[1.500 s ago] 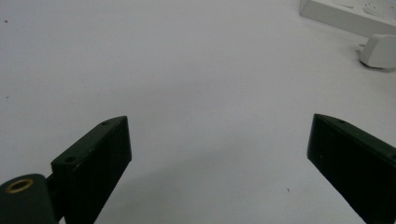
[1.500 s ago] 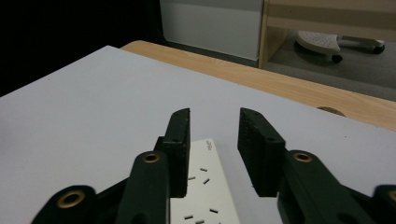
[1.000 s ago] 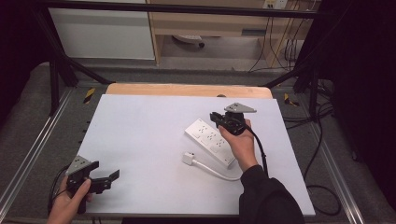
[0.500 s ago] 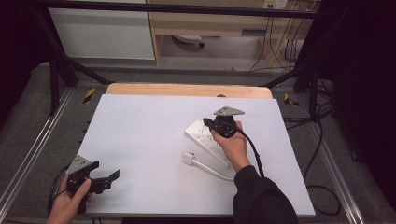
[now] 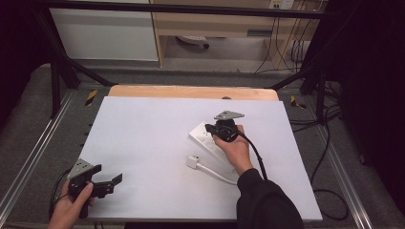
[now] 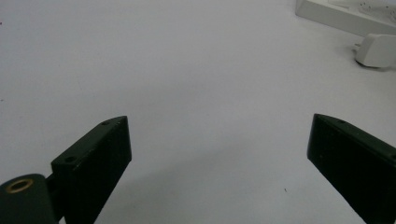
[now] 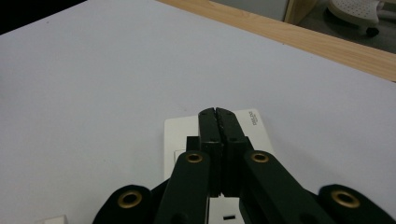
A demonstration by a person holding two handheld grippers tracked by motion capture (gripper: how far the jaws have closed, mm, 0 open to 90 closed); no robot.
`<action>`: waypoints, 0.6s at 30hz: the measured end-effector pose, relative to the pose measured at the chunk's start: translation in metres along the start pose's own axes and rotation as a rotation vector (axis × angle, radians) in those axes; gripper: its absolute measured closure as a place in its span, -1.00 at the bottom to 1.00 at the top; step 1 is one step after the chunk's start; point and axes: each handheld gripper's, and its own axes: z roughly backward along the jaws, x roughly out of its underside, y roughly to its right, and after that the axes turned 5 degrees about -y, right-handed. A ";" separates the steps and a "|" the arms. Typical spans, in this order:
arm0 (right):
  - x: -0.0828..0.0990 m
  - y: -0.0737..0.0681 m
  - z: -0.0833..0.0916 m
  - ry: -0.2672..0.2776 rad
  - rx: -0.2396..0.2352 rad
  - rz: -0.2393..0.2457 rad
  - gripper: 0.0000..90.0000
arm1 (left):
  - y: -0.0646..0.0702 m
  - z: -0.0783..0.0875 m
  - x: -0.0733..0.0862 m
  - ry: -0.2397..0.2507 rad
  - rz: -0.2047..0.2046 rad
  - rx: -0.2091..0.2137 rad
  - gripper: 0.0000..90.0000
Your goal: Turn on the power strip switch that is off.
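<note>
A white power strip [image 5: 200,133] lies right of the table's middle, with its white plug [image 5: 193,161] and cable [image 5: 216,173] loose in front of it. My right gripper [image 5: 211,129] is shut with nothing between the jaws. In the right gripper view its tips [image 7: 216,112] hover over the strip's end [image 7: 180,135]; I cannot tell if they touch. My left gripper [image 5: 108,173] rests open at the front left corner, its jaws wide apart [image 6: 217,128] over bare tabletop. The strip [image 6: 343,11] and plug [image 6: 376,49] sit far ahead of it.
The white table top [image 5: 143,138] has a wooden strip [image 5: 191,92] along its far edge. Metal frame rails [image 5: 28,157] run along both sides. Black cables [image 5: 329,191] trail on the floor to the right, and cabinets stand behind.
My right gripper has moved left and down onto the near end of the power strip. The left gripper has stayed put.
</note>
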 end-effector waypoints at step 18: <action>0.004 -0.008 -0.013 -0.059 -0.011 0.009 1.00 | 0.000 0.000 0.000 -0.001 -0.003 0.002 -0.86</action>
